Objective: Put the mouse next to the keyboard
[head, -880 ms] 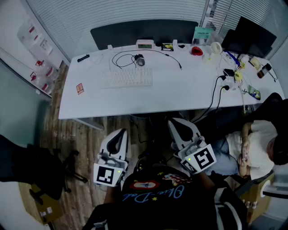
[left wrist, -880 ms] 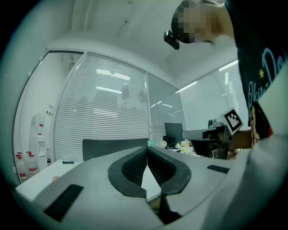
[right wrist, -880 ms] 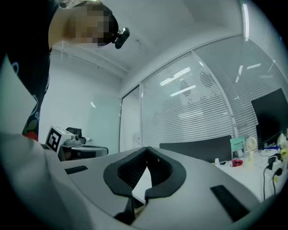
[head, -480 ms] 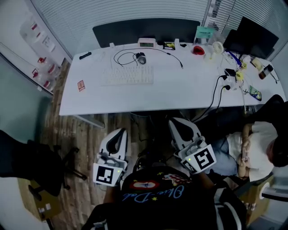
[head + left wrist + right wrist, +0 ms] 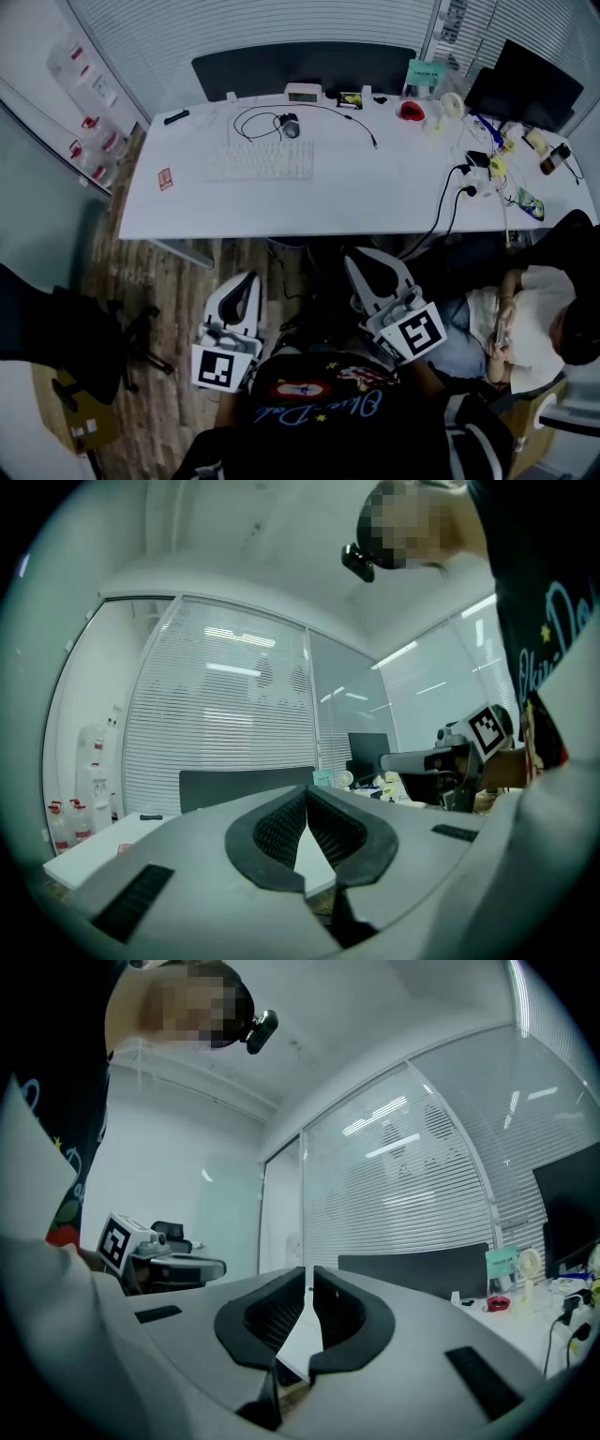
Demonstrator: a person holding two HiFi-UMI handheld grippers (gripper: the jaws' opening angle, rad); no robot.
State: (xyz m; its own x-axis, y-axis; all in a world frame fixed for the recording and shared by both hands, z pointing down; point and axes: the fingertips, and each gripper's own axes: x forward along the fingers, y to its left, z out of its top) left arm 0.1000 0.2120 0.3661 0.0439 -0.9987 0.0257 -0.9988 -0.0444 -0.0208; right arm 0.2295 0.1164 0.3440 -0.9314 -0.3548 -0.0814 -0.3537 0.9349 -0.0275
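Head view: mouse (image 5: pixel 292 125) lies behind keyboard (image 5: pixel 261 161), inside cable loop. Left gripper (image 5: pixel 247 281), right gripper (image 5: pixel 367 262): both 2 closed, empty, level, well short of table (image 5: pixel 375 197); reach apparently not begun.

- Office: long white desk (image 5: pixel 375 202) with a keyboard (image 5: pixel 261 161) and a wired mouse (image 5: pixel 292 125) on it.
- Dark monitor (image 5: pixel 525 89) at the desk's far right corner, amid small clutter, with cables and a power strip (image 5: pixel 472 185) nearby.
- Glass partition walls with slatted blinds (image 5: pixel 262 28) behind the desk.
- Black swivel chair (image 5: pixel 84 342) on the wood floor (image 5: pixel 178 281) at left.
- A person (image 5: pixel 530 323) sits by the desk's right end.
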